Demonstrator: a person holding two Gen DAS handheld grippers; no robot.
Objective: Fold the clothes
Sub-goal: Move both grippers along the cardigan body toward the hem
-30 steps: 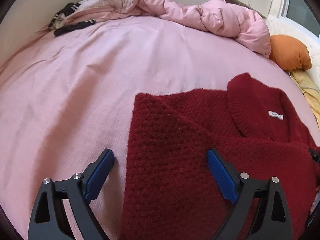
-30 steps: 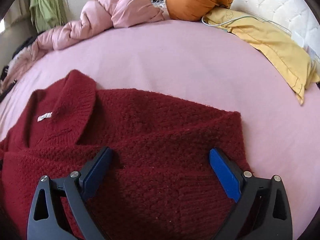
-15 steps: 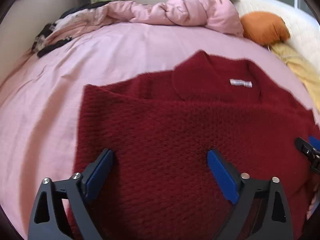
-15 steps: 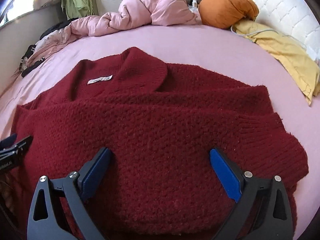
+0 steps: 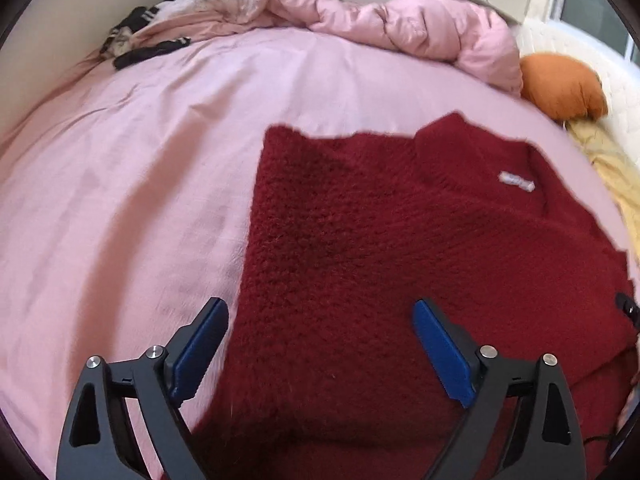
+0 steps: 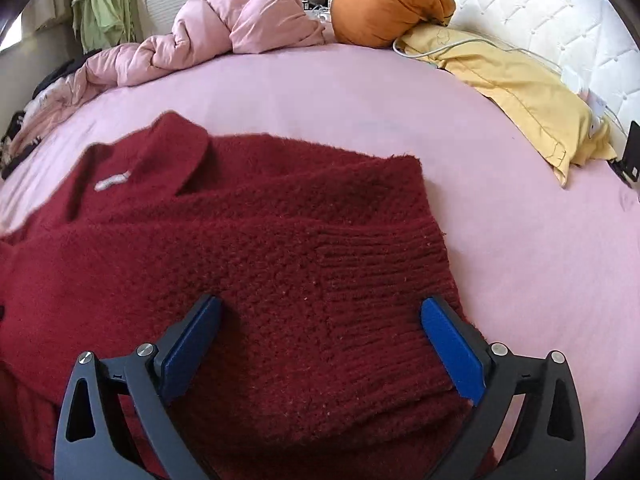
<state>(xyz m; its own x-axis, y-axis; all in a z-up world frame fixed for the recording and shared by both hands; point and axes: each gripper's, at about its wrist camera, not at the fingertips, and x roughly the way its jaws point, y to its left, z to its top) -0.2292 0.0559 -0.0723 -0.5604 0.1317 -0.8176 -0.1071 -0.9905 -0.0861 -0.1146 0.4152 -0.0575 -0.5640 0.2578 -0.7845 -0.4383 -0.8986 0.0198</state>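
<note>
Pink sheeting covers the bed [image 5: 132,168] across both views, and each tool hangs over it with its jaws spread wide and nothing between them. Low in the left wrist view, the left tool [image 5: 320,354] straddles the near left edge of the red sweater [image 5: 380,248], one blue pad over bare sheet and the other over the knit, which looks like a set-up for taking that edge. Low in the right wrist view, the right tool [image 6: 322,350] sits over the ribbed band at the sweater's right side, both pads above wool. The sweater lies at lower centre with its sides already laid inward, collar and white label [image 6: 110,181] toward the far end, so a crosswise fold probably remains. Beyond it, a bunched pink duvet [image 6: 240,24] fills the upper left, an orange cushion [image 6: 392,4] the top centre, and a yellow pillow [image 6: 520,96] with a white cable [image 6: 472,42] the upper right. All stand well apart from the sweater, so nothing blocks the fold.
</note>
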